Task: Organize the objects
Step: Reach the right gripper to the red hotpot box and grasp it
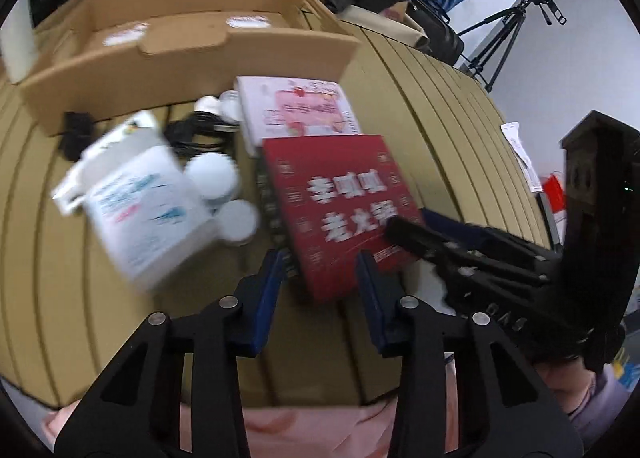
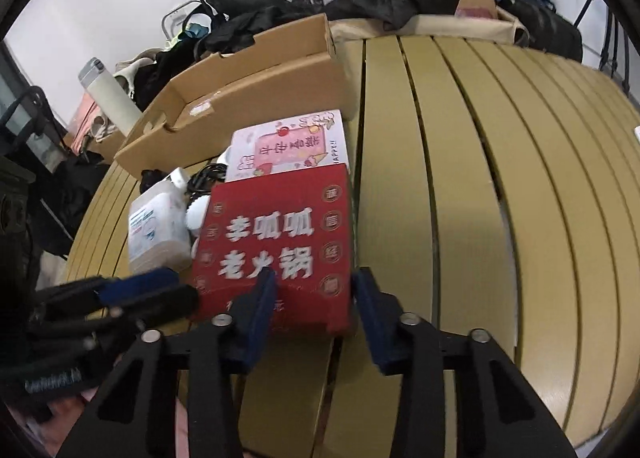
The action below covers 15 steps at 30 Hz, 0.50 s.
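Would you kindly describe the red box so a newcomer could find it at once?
On the slatted yellow table, look in front of the long cardboard tray. The red box lies nearest the grippers, beside a white bottle and a pink-and-white box; it alone is red with large white characters.

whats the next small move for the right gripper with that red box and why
Probably ease the right gripper a little further forward and close on the red rectangular box with white characters. Its jaws are open and straddle the box's near right corner, nothing is held yet, and the open brown cardboard tray lies behind it on the slatted tan table.
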Each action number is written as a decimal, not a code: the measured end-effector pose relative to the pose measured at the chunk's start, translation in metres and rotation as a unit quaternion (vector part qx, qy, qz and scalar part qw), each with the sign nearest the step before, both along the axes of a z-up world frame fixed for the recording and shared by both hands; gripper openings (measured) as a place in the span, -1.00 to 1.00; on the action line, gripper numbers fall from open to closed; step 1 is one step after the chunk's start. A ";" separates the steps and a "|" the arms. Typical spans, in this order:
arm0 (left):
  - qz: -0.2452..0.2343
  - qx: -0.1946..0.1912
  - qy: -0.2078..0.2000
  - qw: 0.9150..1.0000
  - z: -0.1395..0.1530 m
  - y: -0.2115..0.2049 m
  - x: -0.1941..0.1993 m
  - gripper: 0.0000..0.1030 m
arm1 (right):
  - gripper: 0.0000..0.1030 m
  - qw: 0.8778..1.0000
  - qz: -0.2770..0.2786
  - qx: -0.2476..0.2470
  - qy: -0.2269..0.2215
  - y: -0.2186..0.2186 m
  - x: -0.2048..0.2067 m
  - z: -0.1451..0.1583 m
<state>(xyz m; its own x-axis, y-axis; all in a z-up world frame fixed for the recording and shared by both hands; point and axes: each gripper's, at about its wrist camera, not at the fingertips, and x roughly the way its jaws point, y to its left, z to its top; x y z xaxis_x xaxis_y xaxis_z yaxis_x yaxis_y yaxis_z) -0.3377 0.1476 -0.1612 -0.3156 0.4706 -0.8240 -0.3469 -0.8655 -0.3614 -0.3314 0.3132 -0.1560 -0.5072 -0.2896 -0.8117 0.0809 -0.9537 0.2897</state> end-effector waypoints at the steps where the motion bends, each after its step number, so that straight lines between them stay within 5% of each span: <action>1: 0.002 -0.004 -0.002 1.000 -0.003 0.003 -0.002 -0.33 | -0.17 1.000 0.002 -0.010 -0.006 0.002 -0.003 -0.004; 9: 0.034 -0.004 -0.029 0.999 -0.005 0.006 0.008 -0.48 | -0.19 0.999 0.009 -0.036 -0.005 0.012 0.003 -0.008; 15: 0.048 0.006 0.002 0.999 0.022 0.007 0.053 -0.48 | -0.29 0.999 0.005 -0.045 0.020 0.023 0.050 0.021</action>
<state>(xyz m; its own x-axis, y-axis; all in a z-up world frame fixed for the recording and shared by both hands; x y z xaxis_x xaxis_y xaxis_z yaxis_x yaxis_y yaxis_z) -0.2846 0.1546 -0.1392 -0.3621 0.4487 -0.8170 -0.2644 -0.8899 -0.3716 -0.2811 0.3365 -0.1348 -0.5347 -0.3656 -0.7619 0.1034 -0.9231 0.3704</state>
